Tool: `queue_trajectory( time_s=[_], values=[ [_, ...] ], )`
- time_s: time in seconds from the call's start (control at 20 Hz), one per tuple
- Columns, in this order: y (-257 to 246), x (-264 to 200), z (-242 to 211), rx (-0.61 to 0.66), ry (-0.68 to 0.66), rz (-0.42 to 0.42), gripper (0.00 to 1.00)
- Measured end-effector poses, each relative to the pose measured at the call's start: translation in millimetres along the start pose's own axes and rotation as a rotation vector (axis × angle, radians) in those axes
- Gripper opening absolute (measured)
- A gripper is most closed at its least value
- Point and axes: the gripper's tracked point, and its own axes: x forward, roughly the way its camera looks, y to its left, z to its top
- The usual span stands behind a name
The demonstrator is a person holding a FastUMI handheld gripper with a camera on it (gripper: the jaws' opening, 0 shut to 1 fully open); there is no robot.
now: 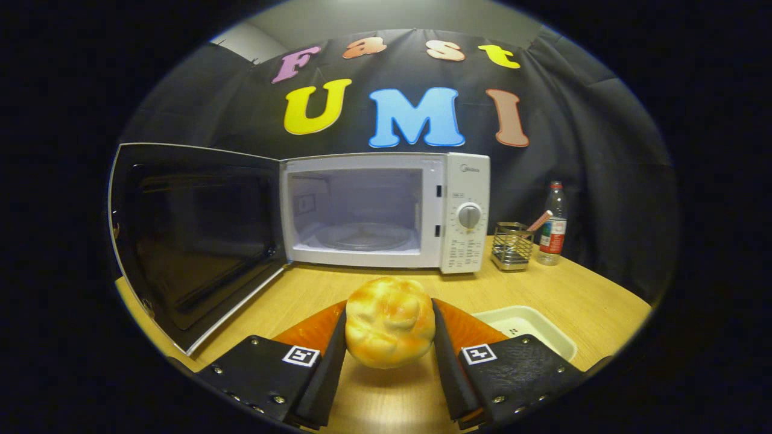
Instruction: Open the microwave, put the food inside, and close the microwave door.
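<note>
Gripper (pixel 389 337) clamps the golden round bread roll (pixel 389 330) — next, carry it far into the open white microwave (pixel 386 208).

White microwave (pixel 386 208), dark glass door (pixel 193 241) with white rim left of it. Golden-yellow bun (pixel 390 322), orange-brown patches, in front of microwave. Light wood-grain table (pixel 374 289). Silver wire holder (pixel 511 246), clear bottle (pixel 553 224) with red-white label right of microwave. White tray (pixel 528 328).
</note>
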Motion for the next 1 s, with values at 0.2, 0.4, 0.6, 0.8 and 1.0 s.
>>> queue_trajectory(
  time_s=[0.2, 0.4, 0.6, 0.8, 1.0],
  values=[
    [31.9, 30.8, 10.1, 0.038, -0.026, 0.063, 0.71],
    [33.0, 60.2, 18.9, 0.049, -0.055, 0.019, 0.71],
    [45.3, 83.3, 27.9, 0.069, -0.038, 0.039, 0.71],
    [60.4, 115.2, 55.9, 0.115, -0.071, 0.051, 0.71],
    [59.3, 162.2, 69.6, 0.168, -0.110, 0.019, 0.71]
  ],
)
